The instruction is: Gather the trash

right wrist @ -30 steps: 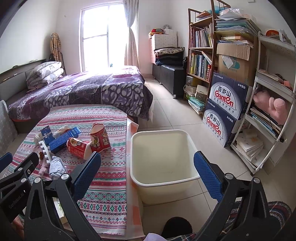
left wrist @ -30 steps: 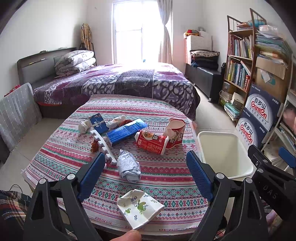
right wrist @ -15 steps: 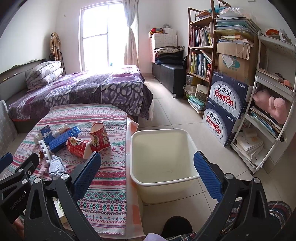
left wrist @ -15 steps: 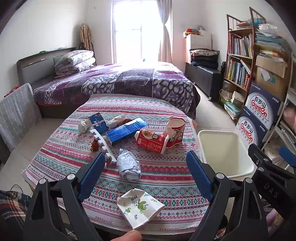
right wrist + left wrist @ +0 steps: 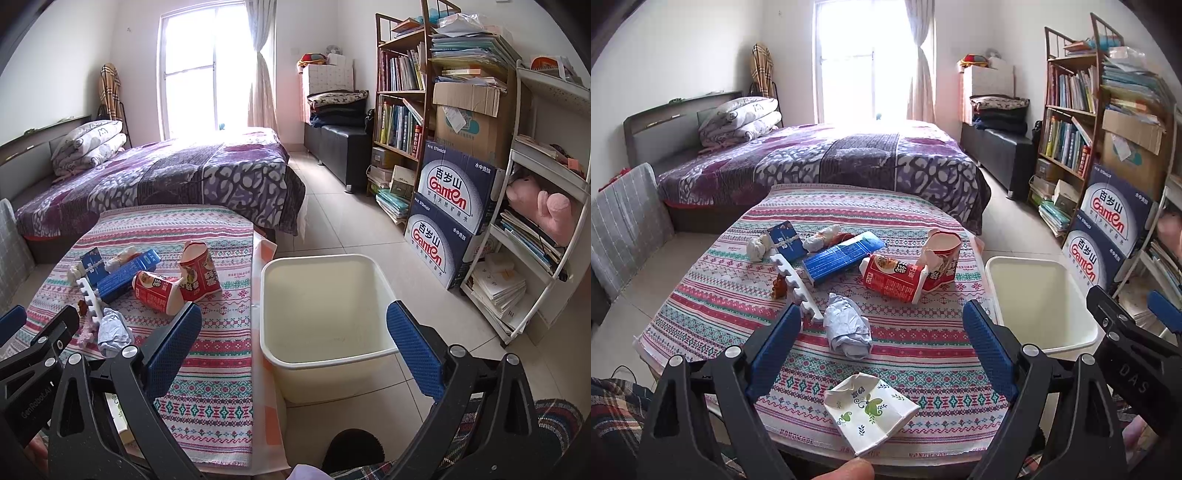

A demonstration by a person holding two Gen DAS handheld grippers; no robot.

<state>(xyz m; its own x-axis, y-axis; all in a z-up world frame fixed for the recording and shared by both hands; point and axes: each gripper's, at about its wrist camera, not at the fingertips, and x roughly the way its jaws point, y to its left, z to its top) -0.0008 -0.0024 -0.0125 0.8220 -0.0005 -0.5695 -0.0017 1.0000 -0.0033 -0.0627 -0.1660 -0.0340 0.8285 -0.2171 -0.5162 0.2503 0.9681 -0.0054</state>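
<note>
Nearest me, the left gripper [image 5: 882,354] hangs over the near edge of the table with the striped patterned cloth [image 5: 738,295], its blue-padded fingers spread wide and holding nothing. Right below it, at that near edge, lies a crushed white paper cup with green leaf print [image 5: 870,408]. A little further in sits a crumpled ball of pale grey paper [image 5: 847,326], between the fingers in the left wrist view but not touched.

The right gripper [image 5: 293,345] is just as wide apart and empty, poised above the cream plastic waste bin [image 5: 325,358], which stands on the tiled floor just beside the table's right edge.

Toward the table's middle are a red instant-noodle cup lying on its side [image 5: 892,282] touching a torn red paper cup [image 5: 940,258], a flattened blue carton [image 5: 842,256], a white notched foam strip [image 5: 798,288] and a small dark blue box [image 5: 786,242]. Beyond the far edge stands a bed with a purple patterned quilt [image 5: 827,162].
</note>
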